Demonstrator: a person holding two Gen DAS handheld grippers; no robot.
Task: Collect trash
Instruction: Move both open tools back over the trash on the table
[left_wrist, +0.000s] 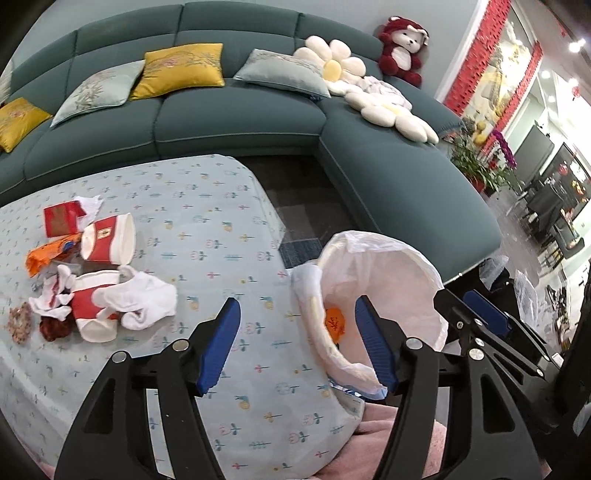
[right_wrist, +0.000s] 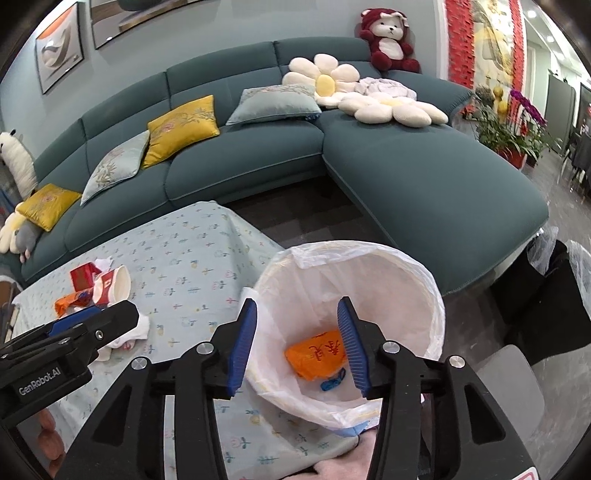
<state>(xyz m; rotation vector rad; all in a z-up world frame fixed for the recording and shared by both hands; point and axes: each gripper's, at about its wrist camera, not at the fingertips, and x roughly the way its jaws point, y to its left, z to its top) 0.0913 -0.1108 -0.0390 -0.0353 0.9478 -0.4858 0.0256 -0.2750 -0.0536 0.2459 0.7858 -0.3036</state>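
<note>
The worktop (left_wrist: 207, 236), under a pale blue patterned cloth, carries a heap of trash at its left: two red-and-white paper cups (left_wrist: 107, 240), an orange wrapper (left_wrist: 46, 256), crumpled white tissues (left_wrist: 144, 299) and a red packet (left_wrist: 61, 218).

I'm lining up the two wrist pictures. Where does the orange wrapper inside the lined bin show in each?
Left wrist: orange wrapper low, right of centre, a small part showing over the bin's near rim.
Right wrist: it lies on the bin bottom, low centre, between the right gripper's fingers.
Shared landmark: red plush bear on the sofa back.
</note>
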